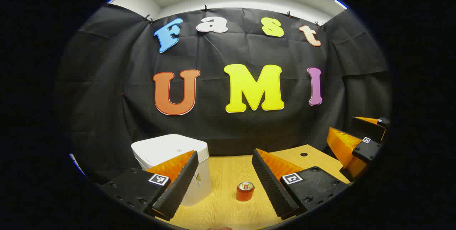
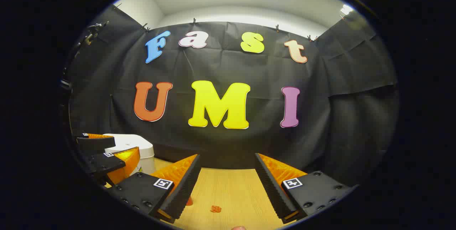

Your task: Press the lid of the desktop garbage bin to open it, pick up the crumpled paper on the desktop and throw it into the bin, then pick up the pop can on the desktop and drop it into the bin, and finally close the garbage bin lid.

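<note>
Bin (image 1: pixel 178 158), white with its lid down, stands at the back left of the wooden desk (image 1: pixel 224 205), close against the black cloth wall. In the left gripper view a small dark mark sits on the lid top and a small green-and-dark logo shows low on the bin's front, too small to read. The can (image 1: pixel 245 191), orange with a silver top, stands upright on the desk to the right of the bin, a short way apart from it and nearer the camera. No writing on the can can be made out.

The left gripper (image 1: pixel 226 183) hangs above the desk with its fingers spread wide and nothing between them; the bin sits partly behind its left finger and the can lies in the gap, below and beyond the tips. Each finger carries a square black-and-white marker tag.

In the right gripper view the right gripper (image 2: pixel 228 183) is likewise spread wide and empty, over bare desk to the right of the bin. The crumpled paper (image 2: pixel 215 209), a small orange-red scrap, lies on the desk between its fingers, well right of the bin. A bit of the can peeks out beside its left finger. The bin (image 2: pixel 137 144) shows far left, partly behind the left gripper.
</note>
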